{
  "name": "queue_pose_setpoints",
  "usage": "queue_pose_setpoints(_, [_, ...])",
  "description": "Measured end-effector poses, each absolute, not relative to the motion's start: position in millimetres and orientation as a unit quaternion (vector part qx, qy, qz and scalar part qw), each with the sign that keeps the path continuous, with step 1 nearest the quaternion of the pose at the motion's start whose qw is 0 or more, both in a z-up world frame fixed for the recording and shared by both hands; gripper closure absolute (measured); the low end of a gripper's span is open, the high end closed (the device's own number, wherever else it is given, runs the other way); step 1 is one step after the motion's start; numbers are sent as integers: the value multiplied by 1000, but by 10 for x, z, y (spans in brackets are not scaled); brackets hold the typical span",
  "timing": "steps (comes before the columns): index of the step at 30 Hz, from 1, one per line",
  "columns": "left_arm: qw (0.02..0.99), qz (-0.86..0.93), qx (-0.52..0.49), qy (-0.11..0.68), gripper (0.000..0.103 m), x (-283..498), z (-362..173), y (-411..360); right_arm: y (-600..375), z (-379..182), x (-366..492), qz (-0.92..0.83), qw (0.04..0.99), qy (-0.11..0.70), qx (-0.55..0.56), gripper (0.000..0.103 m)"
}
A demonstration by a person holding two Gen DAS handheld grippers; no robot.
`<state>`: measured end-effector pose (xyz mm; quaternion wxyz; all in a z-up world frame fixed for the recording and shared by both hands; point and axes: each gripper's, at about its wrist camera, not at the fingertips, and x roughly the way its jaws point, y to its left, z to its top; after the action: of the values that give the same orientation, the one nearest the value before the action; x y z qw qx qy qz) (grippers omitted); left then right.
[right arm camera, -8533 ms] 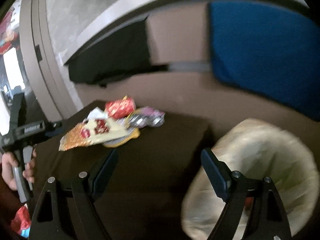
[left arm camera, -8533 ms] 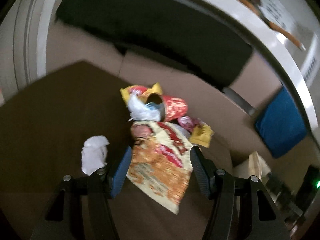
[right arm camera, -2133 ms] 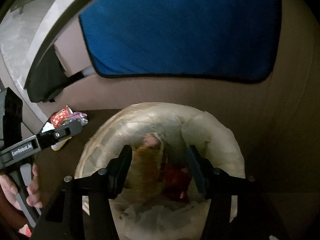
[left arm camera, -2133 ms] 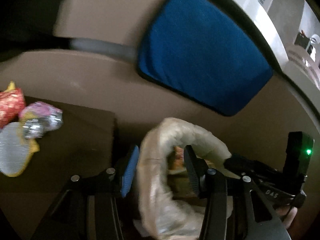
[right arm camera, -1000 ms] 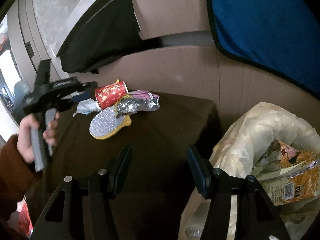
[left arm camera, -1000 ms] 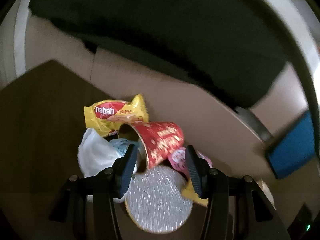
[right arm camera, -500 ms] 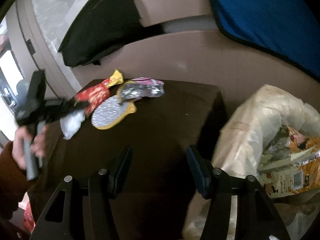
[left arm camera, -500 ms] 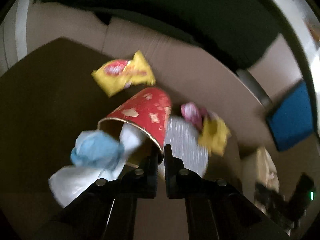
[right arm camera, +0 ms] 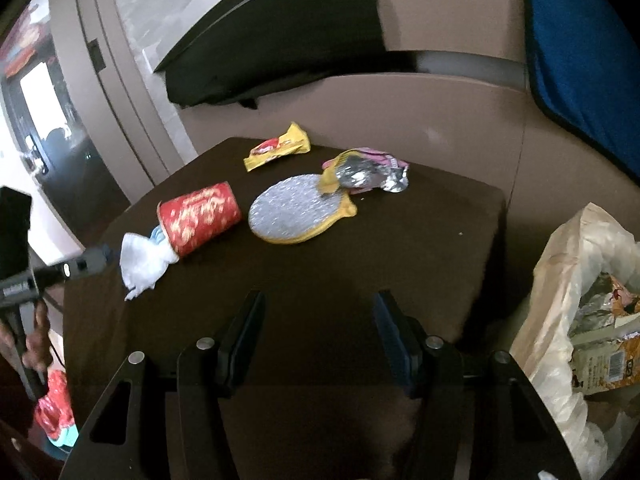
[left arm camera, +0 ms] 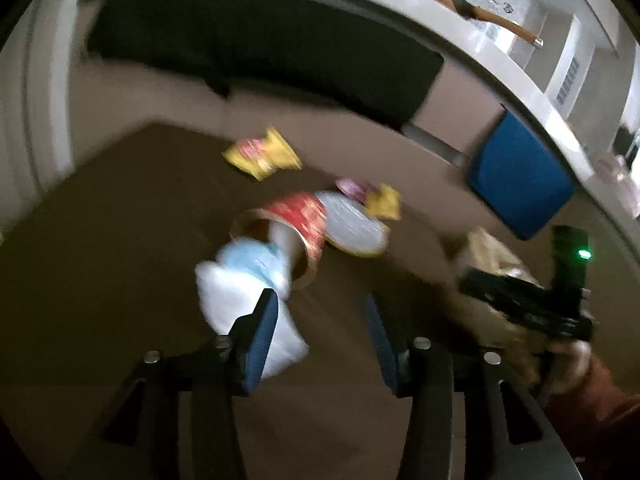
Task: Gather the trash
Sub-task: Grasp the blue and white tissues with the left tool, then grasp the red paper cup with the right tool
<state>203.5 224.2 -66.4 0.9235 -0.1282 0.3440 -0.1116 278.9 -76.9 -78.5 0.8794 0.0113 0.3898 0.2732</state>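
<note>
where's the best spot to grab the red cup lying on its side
Probably its rim: the red cup lies tipped over, mouth toward the left gripper, with white tissue spilling out. Come from that open end, one finger inside and one outside the wall; the round body is likely to roll.

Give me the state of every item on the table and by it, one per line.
red cup: on its side, tissue spilling from its mouth
white tissue: crumpled at the cup's mouth
round foil lid: flat, silver side up
yellow wrapper: lying flat, apart
crumpled foil wrapper: overlapping the lid's edge
trash bag: open, wrappers inside
left gripper: jaws opening, empty
right gripper: open, empty
</note>
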Motion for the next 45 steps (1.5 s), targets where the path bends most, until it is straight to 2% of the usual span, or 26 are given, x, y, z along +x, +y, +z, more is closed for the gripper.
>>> queue_pose_setpoints(3, [930,-77,-101,346,53,2288,-771,2332,-720,-791,2713,276,877,392,17,49])
queue_pose_setpoints(6, [916,-53,-80,388,53,2607,-1002,2383,-681,-778,2613,276,879,390,15,49])
queue_pose_setpoints(14, [874,-102,-191,434,53,2764,-1214,2495,-593,-759,2486,274,877,394,-22,49])
queue_pose_setpoints(16, [865,-114,-201,446,56,2728,-1242,2462,-546,-743,2506,279,876,393,-15,49])
queue_pose_setpoints(17, [869,-110,-205,437,67,2669,-1222,2467,-516,-733,2510,281,876,392,-12,49])
queue_pose_setpoints(21, [892,-96,-189,398,70,2370,-1063,2519,-322,-669,2502,294,873,388,-20,49])
queue_pose_setpoints(27, [910,-58,-205,355,70,1836,-887,2771,109,-543,2527,309,874,371,-45,49])
queue_pose_setpoints(34, [924,31,-210,318,70,1589,-791,3183,709,-408,2815,283,894,346,-39,49])
queue_pose_setpoints(43, [916,44,-253,309,70,1503,-899,3448,1371,-687,3168,218,907,355,-68,44])
queue_pose_setpoints(45, [912,46,-260,313,70,1493,-945,3498,1359,-794,3189,211,904,367,-66,40])
